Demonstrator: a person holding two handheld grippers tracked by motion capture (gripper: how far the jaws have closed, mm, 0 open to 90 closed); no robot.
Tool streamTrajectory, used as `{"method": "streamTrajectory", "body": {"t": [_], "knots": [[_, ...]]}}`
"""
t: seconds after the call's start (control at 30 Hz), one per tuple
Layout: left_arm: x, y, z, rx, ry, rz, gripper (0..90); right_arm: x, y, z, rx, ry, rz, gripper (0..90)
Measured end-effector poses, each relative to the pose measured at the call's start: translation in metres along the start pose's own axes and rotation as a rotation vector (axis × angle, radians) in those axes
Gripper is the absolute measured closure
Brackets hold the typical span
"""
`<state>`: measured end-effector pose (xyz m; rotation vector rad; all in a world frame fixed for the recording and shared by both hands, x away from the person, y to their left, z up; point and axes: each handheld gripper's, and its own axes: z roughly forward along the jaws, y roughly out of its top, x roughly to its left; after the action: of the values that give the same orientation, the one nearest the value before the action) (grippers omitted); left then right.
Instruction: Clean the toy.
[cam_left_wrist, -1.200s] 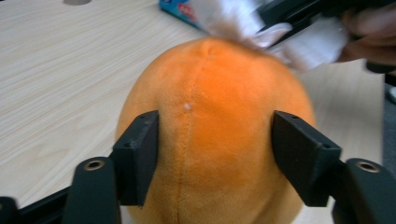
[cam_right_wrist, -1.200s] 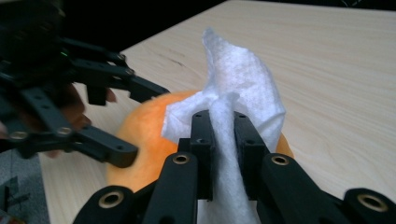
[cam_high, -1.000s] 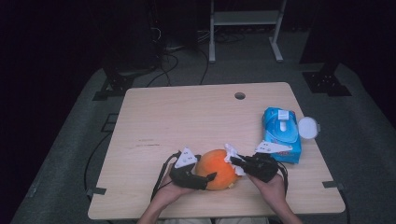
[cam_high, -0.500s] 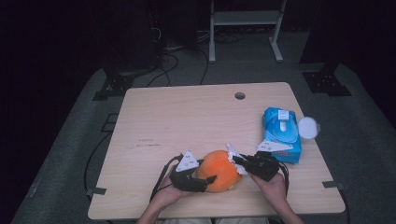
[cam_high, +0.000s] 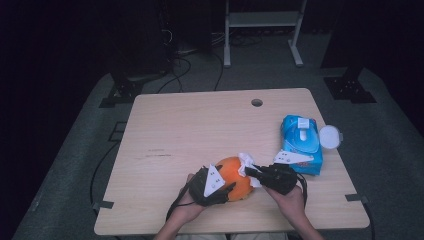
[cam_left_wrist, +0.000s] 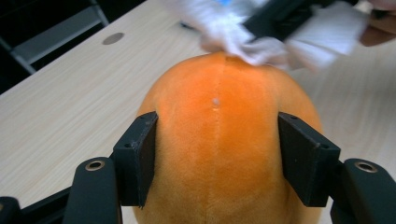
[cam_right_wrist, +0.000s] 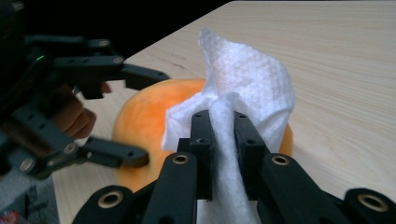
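An orange plush ball (cam_high: 235, 176) rests on the wooden table (cam_high: 200, 130) near its front edge. My left gripper (cam_high: 231, 188) holds it from the left, jaws pressed on both sides of the plush ball (cam_left_wrist: 224, 149). My right gripper (cam_high: 248, 171) comes in from the right, shut on a white wet wipe (cam_high: 245, 161). The wipe (cam_right_wrist: 243, 93) is pinched between the jaws and lies against the top of the plush ball (cam_right_wrist: 140, 116). In the left gripper view the wipe (cam_left_wrist: 243, 32) touches the ball's far side.
A blue pack of wet wipes (cam_high: 301, 144) lies right of the hands, its round white lid (cam_high: 330, 136) flipped open toward the table's right edge. A cable hole (cam_high: 257, 102) sits at the back. The left half of the table is bare wood.
The left gripper and the ball have shifted slightly; the right gripper with the wipe stays on the ball's upper right, moving only a little.
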<state>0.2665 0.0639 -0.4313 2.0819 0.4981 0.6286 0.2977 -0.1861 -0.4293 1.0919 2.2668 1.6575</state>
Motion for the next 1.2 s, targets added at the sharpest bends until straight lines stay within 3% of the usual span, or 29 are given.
{"method": "streamTrajectory", "body": {"t": [0.1,0.13,0.17,0.2,0.23,0.3,0.33,0.43,0.57,0.6,0.67,0.77,0.83,1.0,1.07,1.2], "knots": [[0.002,-0.001,0.000,-0.002,-0.034,-0.031,26.7,-0.003,-0.001,0.001,0.001,-0.003,0.013,80.0],[0.005,-0.001,-0.001,-0.009,-0.064,-0.078,21.7,0.004,-0.002,0.004,0.023,-0.012,-0.033,80.1],[0.017,-0.002,-0.003,-0.032,-0.104,-0.186,18.9,0.009,-0.003,0.005,0.029,-0.009,-0.055,80.1],[0.021,-0.003,-0.003,-0.040,-0.124,-0.232,17.4,0.014,-0.003,0.007,0.036,0.007,-0.073,80.1],[0.024,-0.005,-0.003,-0.037,-0.136,-0.252,17.2,0.021,-0.004,0.008,0.041,0.018,-0.099,80.1],[0.024,-0.010,-0.003,-0.019,-0.130,-0.234,24.4,0.029,-0.003,0.010,0.048,-0.002,-0.152,80.1],[0.024,-0.010,-0.003,-0.019,-0.130,-0.234,27.9,0.029,-0.003,0.010,0.048,-0.002,-0.152,80.1],[0.023,-0.013,-0.002,-0.013,-0.124,-0.221,32.4,0.011,-0.006,0.007,0.025,-0.018,-0.055,80.3],[0.023,-0.015,-0.003,-0.015,-0.131,-0.222,32.5,-0.005,-0.012,0.005,0.046,-0.095,-0.030,80.3],[0.022,-0.014,-0.003,-0.011,-0.132,-0.218,32.5,-0.008,-0.014,0.006,0.048,-0.082,-0.001,80.3],[0.021,-0.014,-0.003,-0.006,-0.130,-0.211,32.7,0.000,-0.011,0.008,0.056,-0.098,-0.046,80.3],[0.021,-0.016,-0.004,-0.008,-0.132,-0.208,32.9,0.008,-0.005,0.005,0.017,-0.055,-0.059,80.3],[0.022,-0.017,-0.005,-0.006,-0.135,-0.211,33.0,0.010,-0.005,0.006,0.018,-0.056,-0.068,80.3],[0.027,-0.020,-0.005,-0.011,-0.136,-0.230,33.1,-0.009,-0.015,0.008,0.061,-0.093,0.011,80.3],[0.027,-0.021,-0.005,-0.012,-0.139,-0.238,33.0,-0.012,-0.016,0.008,0.056,-0.076,0.038,80.2],[0.022,-0.019,-0.004,-0.014,-0.141,-0.218,32.8,0.004,-0.005,0.005,0.012,-0.031,-0.011,80.2]]}}
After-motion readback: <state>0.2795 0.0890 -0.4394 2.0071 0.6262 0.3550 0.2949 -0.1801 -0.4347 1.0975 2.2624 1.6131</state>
